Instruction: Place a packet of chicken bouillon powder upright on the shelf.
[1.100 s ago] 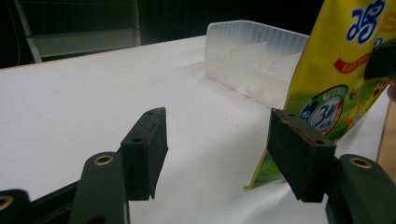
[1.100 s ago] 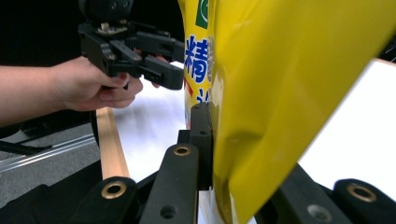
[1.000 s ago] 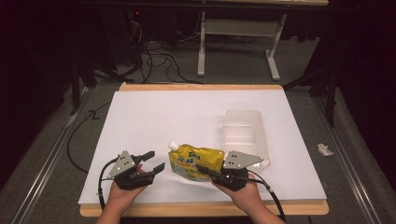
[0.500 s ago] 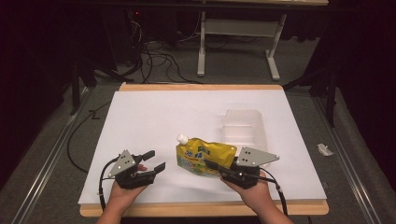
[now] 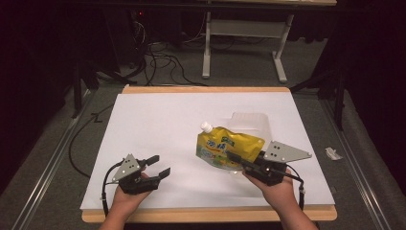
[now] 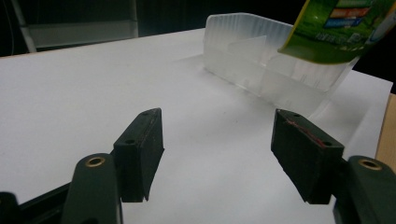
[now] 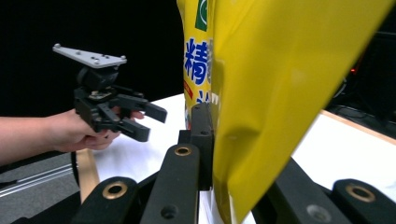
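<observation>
Sitting on a white-covered table [image 5: 158,124] in a dark room, left gripper [image 5: 154,168] spread wide with nothing between, right gripper [image 5: 235,159] clamped tight on yellow pouch [image 5: 229,146], clear tray [image 5: 251,122] just beyond.

Light falls from overhead onto the white sheet [image 5: 163,129] on the bench, which shows bright while the floor and room around it sink into near black. Shadows under things are soft and short. In the right gripper view the yellow pouch [image 7: 280,93] is close, blurred and slightly glossy.

White paper sheet [image 5: 158,124], wooden table edge [image 5: 206,89], floor cables [image 5: 158,52]
</observation>
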Demonstrator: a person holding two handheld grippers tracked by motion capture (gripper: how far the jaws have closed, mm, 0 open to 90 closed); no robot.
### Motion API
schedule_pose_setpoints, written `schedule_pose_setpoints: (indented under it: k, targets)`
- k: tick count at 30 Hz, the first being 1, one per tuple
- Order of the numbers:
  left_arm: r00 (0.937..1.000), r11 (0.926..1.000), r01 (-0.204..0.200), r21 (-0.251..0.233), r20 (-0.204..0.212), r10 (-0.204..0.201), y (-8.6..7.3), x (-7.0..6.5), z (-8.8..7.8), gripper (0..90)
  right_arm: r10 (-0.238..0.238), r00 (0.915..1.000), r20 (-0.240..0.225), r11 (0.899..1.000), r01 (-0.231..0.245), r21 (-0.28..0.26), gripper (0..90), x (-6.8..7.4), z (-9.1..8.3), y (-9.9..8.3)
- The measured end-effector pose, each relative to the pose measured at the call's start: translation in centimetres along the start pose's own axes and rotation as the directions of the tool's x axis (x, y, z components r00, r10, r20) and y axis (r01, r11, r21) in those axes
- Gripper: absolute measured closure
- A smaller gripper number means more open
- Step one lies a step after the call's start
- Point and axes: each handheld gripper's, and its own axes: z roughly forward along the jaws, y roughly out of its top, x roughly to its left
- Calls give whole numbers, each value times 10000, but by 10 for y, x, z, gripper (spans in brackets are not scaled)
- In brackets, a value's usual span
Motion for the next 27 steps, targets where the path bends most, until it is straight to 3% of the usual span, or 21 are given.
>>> schedule_pose_setpoints:
  k: [13,27]
  targets:
    - [9998,9997,-182,145,71,181,-1,-3,3,338,-178,9959,887,9993,150,330,851,-27,-27,13]
    - [9993,9994,-259,210,269,253,-1,-4,4,331,-174,9817,1894,9983,66,576,851,-60,-45,16]
